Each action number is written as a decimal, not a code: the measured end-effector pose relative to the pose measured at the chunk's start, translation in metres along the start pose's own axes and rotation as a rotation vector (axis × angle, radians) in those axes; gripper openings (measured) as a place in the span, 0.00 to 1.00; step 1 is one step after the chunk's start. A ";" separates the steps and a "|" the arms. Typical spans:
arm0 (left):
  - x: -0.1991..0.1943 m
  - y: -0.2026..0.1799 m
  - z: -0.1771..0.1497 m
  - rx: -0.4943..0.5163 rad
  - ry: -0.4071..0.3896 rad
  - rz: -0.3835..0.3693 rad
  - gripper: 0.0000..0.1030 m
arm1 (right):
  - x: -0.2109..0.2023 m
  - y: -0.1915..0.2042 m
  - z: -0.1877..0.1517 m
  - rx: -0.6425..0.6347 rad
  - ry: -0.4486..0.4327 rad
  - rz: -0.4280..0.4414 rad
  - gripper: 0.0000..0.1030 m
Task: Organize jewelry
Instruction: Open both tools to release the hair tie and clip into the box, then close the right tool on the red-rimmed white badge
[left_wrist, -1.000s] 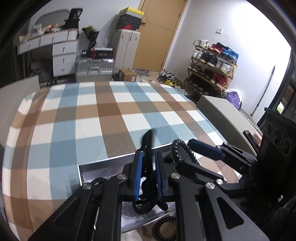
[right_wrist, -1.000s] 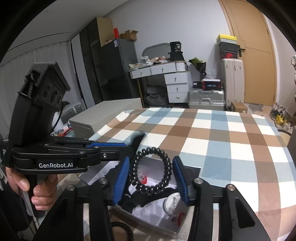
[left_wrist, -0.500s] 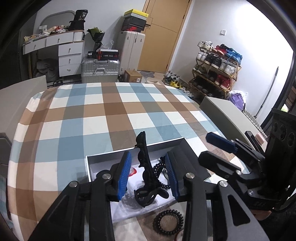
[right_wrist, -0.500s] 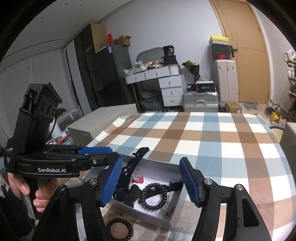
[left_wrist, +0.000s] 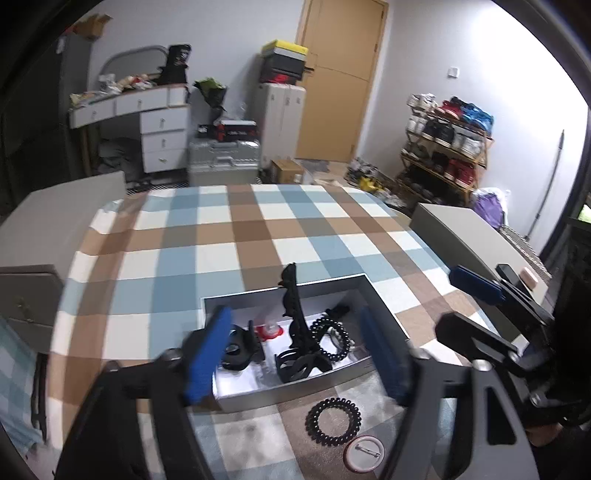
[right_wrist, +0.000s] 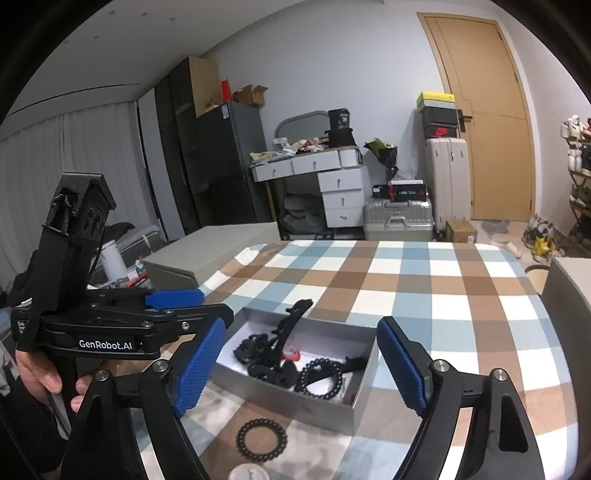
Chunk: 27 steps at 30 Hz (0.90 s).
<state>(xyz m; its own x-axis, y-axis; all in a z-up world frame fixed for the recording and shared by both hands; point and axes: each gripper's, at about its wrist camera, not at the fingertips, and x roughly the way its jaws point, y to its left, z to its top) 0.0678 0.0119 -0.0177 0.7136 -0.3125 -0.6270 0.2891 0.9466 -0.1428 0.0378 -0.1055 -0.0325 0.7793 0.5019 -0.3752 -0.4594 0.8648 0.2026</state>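
Both grippers backed off box (left_wrist: 384, 306), jaws wider than half second ago. Left gripper (left_wrist: 295, 358) gaping, empty; right gripper (right_wrist: 299, 365) same. Inside box: one tall clip (left_wrist: 295, 325), one coil tie (left_wrist: 332, 338). Outside, awaiting pickup: one tie (left_wrist: 333, 419), one badge (left_wrist: 364, 452).

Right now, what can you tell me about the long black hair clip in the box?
The long black hair clip looks like matte plastic, with a wavy toothed edge. It stands tilted in the grey box: its wide looped end rests on the box floor, its narrow tip rises above the far wall. A black coil hair tie lies against it. No gripper touches it.
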 end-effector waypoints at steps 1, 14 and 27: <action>-0.003 0.000 -0.001 -0.005 -0.011 0.007 0.77 | -0.004 0.002 -0.001 -0.004 -0.001 -0.001 0.83; -0.028 -0.008 -0.023 -0.014 -0.050 0.081 0.81 | -0.031 0.029 -0.021 -0.056 0.020 -0.011 0.98; -0.024 -0.002 -0.072 -0.054 0.006 0.148 0.88 | -0.014 0.030 -0.072 -0.028 0.192 -0.031 0.99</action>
<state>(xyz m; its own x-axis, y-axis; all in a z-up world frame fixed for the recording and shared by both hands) 0.0044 0.0236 -0.0576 0.7424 -0.1685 -0.6484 0.1461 0.9853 -0.0888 -0.0174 -0.0878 -0.0865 0.6989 0.4603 -0.5475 -0.4500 0.8779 0.1637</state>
